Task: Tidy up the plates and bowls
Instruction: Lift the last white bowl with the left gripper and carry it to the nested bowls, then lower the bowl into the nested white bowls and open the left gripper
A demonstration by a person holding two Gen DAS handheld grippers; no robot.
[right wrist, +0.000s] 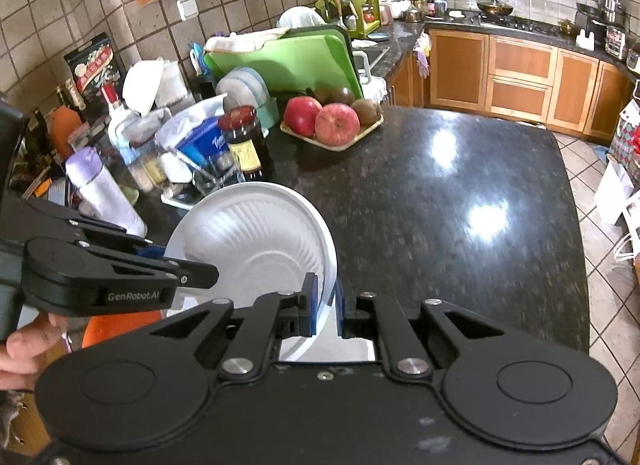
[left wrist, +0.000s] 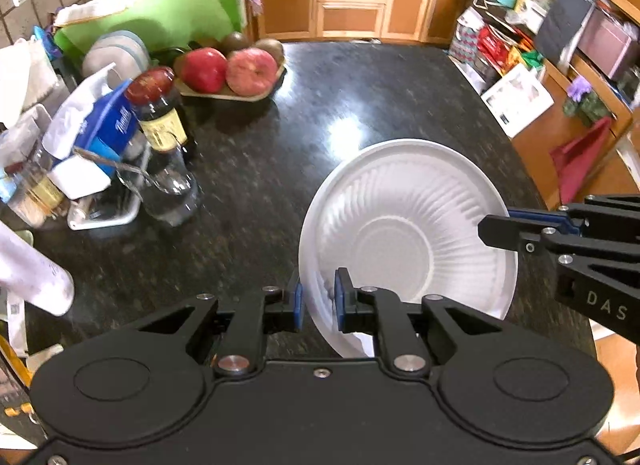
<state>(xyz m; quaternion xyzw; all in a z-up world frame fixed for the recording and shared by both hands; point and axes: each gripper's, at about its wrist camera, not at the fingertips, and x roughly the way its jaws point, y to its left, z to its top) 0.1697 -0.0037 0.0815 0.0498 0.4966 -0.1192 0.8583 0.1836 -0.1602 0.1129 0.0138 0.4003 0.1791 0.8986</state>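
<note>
The white bowl (left wrist: 408,225) hangs tilted above the dark speckled tabletop (left wrist: 256,185), gripped at two points on its rim. In the left wrist view, at about nine o'clock, a blue packet (left wrist: 110,125) carries writing too blurred to read, and just beside it stands a dark sauce bottle (left wrist: 160,113) with a red cap and a yellow label. At eleven o'clock a tray of red apples (left wrist: 230,73) sits on the tabletop. At six o'clock the left tongs (left wrist: 319,301) are clenched on the bowl's near rim, blue pads on either side of it. At three o'clock the right tongs (left wrist: 494,231) pinch the rim's far edge; their body shows the letters "DAS". In the right wrist view, the left tongs' arm at nine o'clock reads "GenRobot.AI", and the right tongs (right wrist: 326,305) at six o'clock are closed on the bowl's (right wrist: 256,237) rim.
</note>
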